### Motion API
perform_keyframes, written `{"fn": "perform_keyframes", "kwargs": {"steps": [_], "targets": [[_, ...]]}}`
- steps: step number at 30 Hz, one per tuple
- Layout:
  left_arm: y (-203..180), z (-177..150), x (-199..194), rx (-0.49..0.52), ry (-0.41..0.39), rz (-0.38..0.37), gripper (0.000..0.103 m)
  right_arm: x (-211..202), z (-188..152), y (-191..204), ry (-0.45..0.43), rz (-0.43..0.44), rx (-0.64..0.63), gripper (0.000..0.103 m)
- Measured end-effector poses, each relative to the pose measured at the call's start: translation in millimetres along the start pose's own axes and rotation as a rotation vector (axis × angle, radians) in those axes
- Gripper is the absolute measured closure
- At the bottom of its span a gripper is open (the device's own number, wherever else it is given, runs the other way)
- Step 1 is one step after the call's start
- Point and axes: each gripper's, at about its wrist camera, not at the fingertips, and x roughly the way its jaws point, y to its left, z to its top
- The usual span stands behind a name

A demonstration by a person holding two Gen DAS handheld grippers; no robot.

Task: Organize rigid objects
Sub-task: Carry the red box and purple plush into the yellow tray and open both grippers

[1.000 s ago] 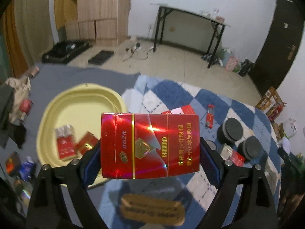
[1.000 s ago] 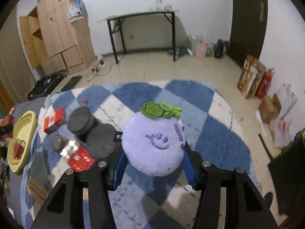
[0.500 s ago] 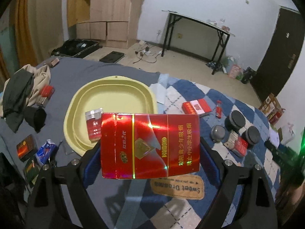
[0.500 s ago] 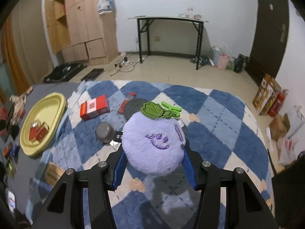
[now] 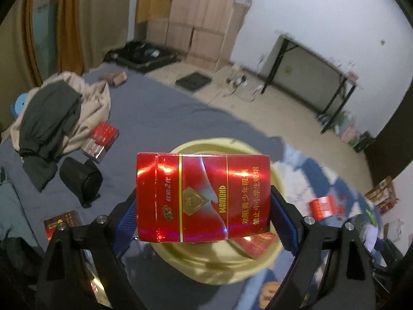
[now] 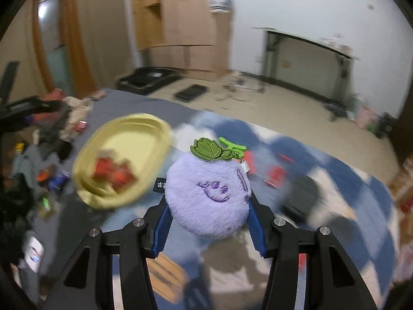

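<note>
My left gripper [image 5: 202, 206] is shut on a red cigarette pack [image 5: 204, 196] and holds it above the yellow tray [image 5: 219, 266], which it mostly hides. Another red pack [image 5: 254, 245] lies in the tray under it. My right gripper [image 6: 209, 222] is shut on a purple plush toy [image 6: 206, 196] with a green leaf, above the blue checked rug [image 6: 343, 180]. In the right wrist view the yellow tray [image 6: 144, 131] lies to the left with red packs [image 6: 113, 173] in it, blurred.
A pile of clothes [image 5: 56, 118] lies on the grey blanket [image 5: 160, 124] at left, with red packs [image 5: 102, 142], a black pouch [image 5: 80, 178] and a small box [image 5: 60, 222] nearby. A red pack [image 5: 322, 206] lies on the rug at right. A black-legged table [image 5: 309, 69] stands by the wall.
Both grippers have swung left with their loads still held. The left one now sits over the tray, closer. The right view now shows the tray at left, blurred by motion.
</note>
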Motion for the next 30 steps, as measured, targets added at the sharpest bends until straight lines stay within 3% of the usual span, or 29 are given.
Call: {"fn": "perform_keyframes", "kwargs": {"steps": [6,10,16,21,26,30], "targets": [[6,-6,88,0.025,0.15,0.021,0.013,108,52,57,0.125,0.104,-0.07,0.051],[13,5,123,0.019,0.205,0.005,0.013,171,69,73,0.236,0.124,-0.093,0.051],[6,10,163,0.046,0.269,0.027,0.013,232,80,83,0.287,0.101,-0.127,0.051],[2,0,174,0.075,0.251,0.059,0.012,254,73,96,0.288,0.097,-0.149,0.051],[0,1,161,0.056,0.238,0.065,0.011,257,71,103,0.268,0.125,-0.132,0.044],[-15,4,116,0.064,0.16,0.057,0.0,224,62,102,0.201,0.144,-0.125,0.014]]}}
